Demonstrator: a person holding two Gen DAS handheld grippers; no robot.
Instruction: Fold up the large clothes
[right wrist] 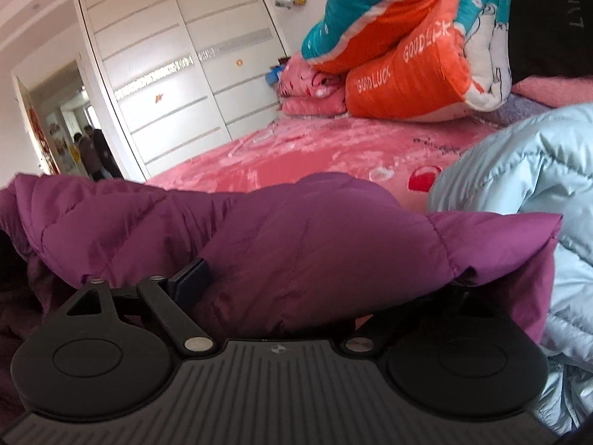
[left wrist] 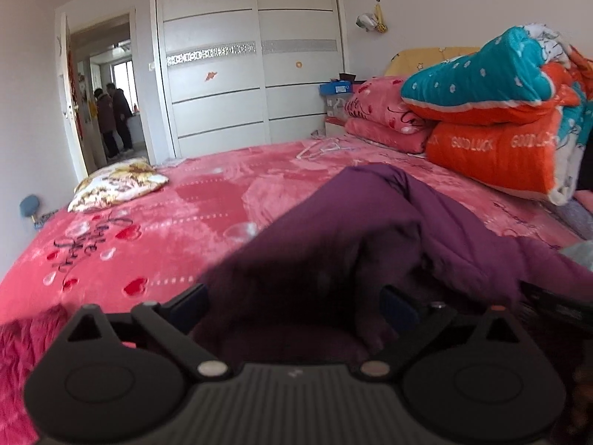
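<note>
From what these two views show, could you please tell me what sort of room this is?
Most likely a home bedroom: a bed under a pink heart-print blanket, folded quilts stacked at its head, and a white sliding-door wardrobe along the wall. A purple padded jacket lies on the bed.

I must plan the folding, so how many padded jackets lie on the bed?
2. The purple padded jacket lies nearest, in front; the pale blue padded jacket lies right of it. Other clothes may be hidden.
</note>
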